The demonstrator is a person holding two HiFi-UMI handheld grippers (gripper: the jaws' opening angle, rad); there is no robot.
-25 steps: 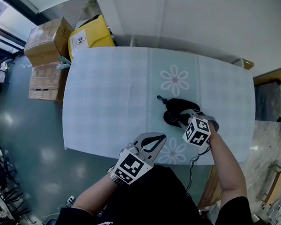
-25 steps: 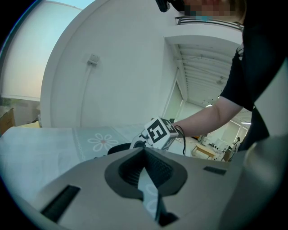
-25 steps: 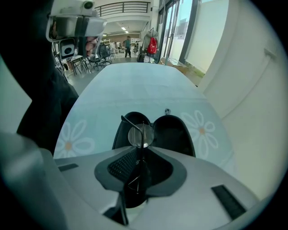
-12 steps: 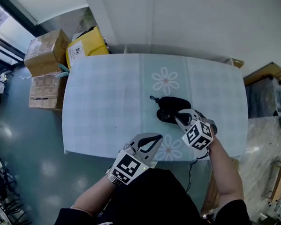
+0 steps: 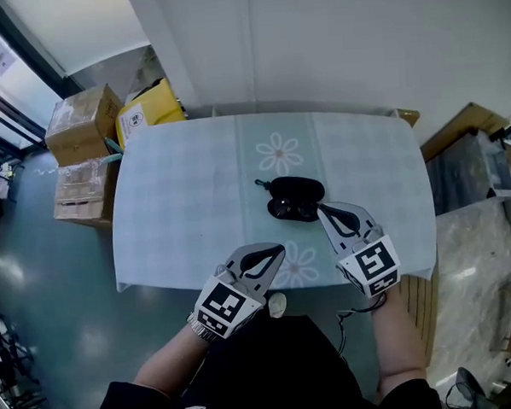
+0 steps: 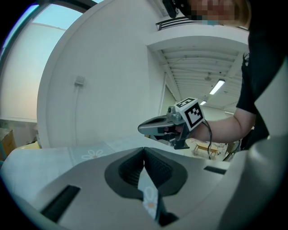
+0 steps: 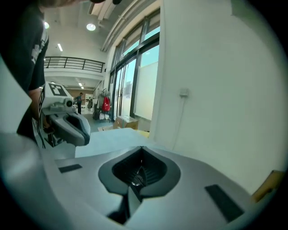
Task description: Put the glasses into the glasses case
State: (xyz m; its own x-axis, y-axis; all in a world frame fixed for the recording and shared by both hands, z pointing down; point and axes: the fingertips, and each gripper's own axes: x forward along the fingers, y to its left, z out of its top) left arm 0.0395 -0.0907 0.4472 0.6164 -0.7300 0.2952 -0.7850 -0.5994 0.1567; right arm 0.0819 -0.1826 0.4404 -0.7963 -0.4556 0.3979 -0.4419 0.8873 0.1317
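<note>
A large industrial-style hall, fitted out as a workspace or lab, is indicated. A polished grey floor is seen, with cardboard boxes and a yellow box piled beside a white partition wall. A table covered in a pale checked cloth with daisy prints is set against that wall. Tall windows, a railed mezzanine and strip lights under a high ceiling are shown in the gripper views.
</note>
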